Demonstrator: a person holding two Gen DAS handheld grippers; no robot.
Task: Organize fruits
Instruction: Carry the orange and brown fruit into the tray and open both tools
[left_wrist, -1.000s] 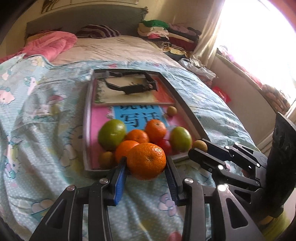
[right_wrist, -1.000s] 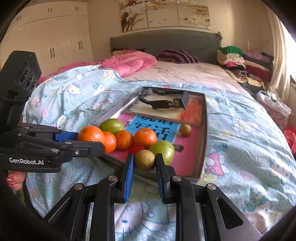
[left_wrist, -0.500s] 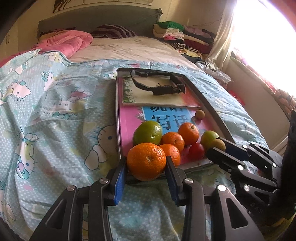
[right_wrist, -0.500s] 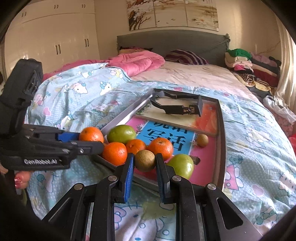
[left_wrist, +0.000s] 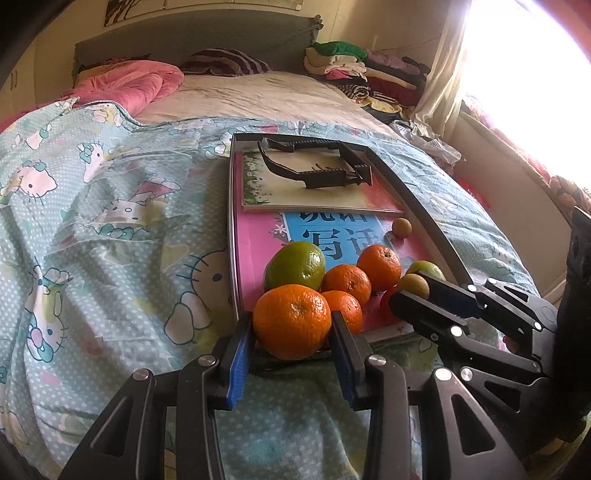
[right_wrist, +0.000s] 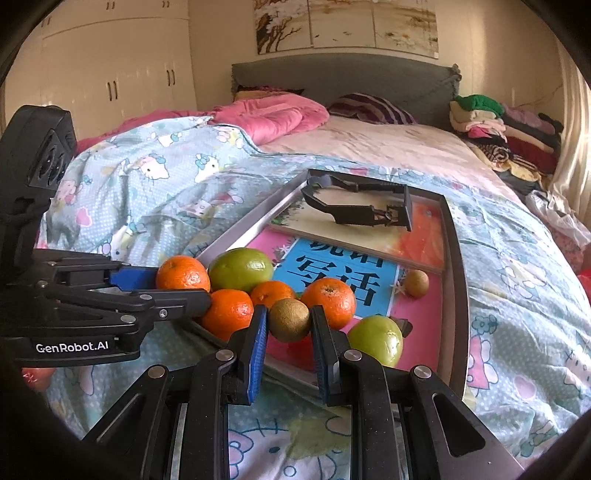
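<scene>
My left gripper (left_wrist: 291, 325) is shut on a large orange (left_wrist: 291, 322) and holds it over the near end of a grey-rimmed tray (left_wrist: 232, 236) on the bed. My right gripper (right_wrist: 289, 320) is shut on a brown kiwi (right_wrist: 289, 319) over the same end. On the tray lie a big green fruit (left_wrist: 295, 265), several oranges (left_wrist: 379, 266), a smaller green fruit (right_wrist: 376, 340) and a second kiwi (right_wrist: 416, 283). The right gripper also shows in the left wrist view (left_wrist: 410, 290), the left one in the right wrist view (right_wrist: 177, 280).
The tray holds picture books (left_wrist: 314, 192) and a black plastic frame (left_wrist: 317, 166) at its far end. A Hello Kitty quilt (left_wrist: 110, 229) covers the bed. A pink duvet (right_wrist: 273, 118), pillows and stacked clothes (right_wrist: 498, 125) lie at the head. A window is at the right.
Both grippers, each holding its fruit, have drifted left along the tray's near end and stayed low. The fruits on the tray have not moved.
</scene>
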